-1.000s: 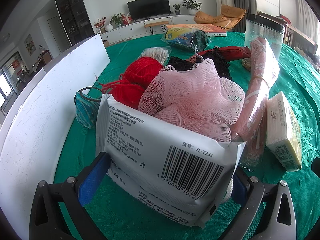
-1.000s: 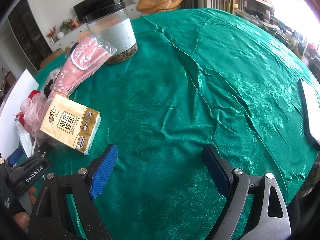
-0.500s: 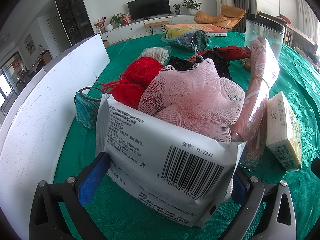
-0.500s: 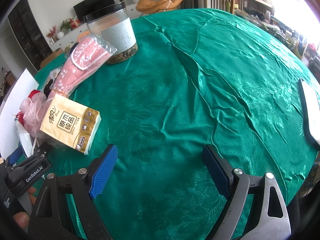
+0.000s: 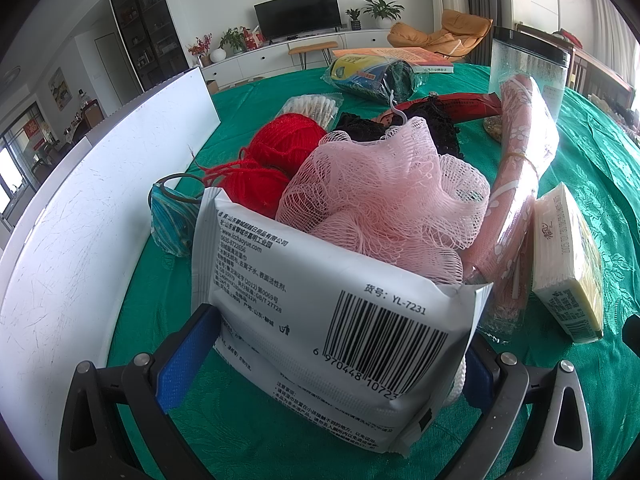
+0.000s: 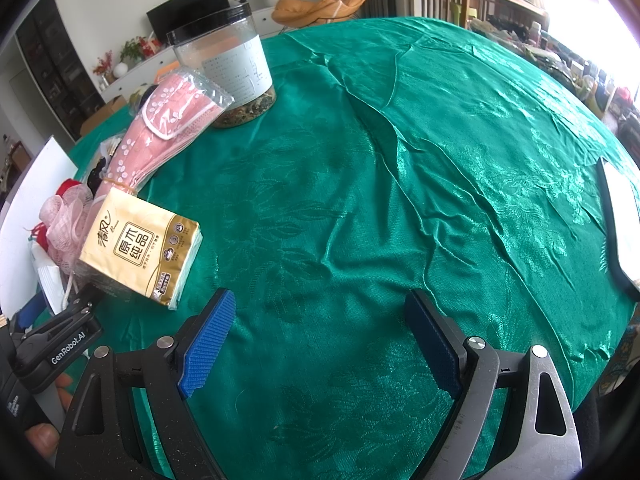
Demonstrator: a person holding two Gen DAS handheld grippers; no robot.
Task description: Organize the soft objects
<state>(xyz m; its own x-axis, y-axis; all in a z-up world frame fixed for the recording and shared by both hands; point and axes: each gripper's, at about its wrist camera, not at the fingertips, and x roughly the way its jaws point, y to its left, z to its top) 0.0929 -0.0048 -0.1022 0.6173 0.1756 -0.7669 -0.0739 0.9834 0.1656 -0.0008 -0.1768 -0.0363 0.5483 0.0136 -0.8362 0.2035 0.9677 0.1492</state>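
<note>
In the left wrist view my left gripper (image 5: 328, 354) is shut on a white wet-wipe pack (image 5: 320, 312) with a barcode, held upright between the blue pads. Behind it lie a pink mesh bath sponge (image 5: 384, 192), red yarn (image 5: 276, 148), a teal striped pouch (image 5: 172, 216), a black lace item (image 5: 400, 120), a bagged pink cloth roll (image 5: 520, 168) and a yellow tissue pack (image 5: 568, 264). In the right wrist view my right gripper (image 6: 316, 340) is open and empty above bare green cloth, right of the tissue pack (image 6: 140, 248) and pink roll (image 6: 160, 136).
A white board (image 5: 80, 248) stands along the left. A clear jar with a black lid (image 6: 228, 68) stands behind the pink roll. Cotton swabs (image 5: 312, 106), a wrapped bundle (image 5: 372, 76) and a red packet (image 5: 468, 104) lie farther back. A white tray edge (image 6: 620, 224) is at the right.
</note>
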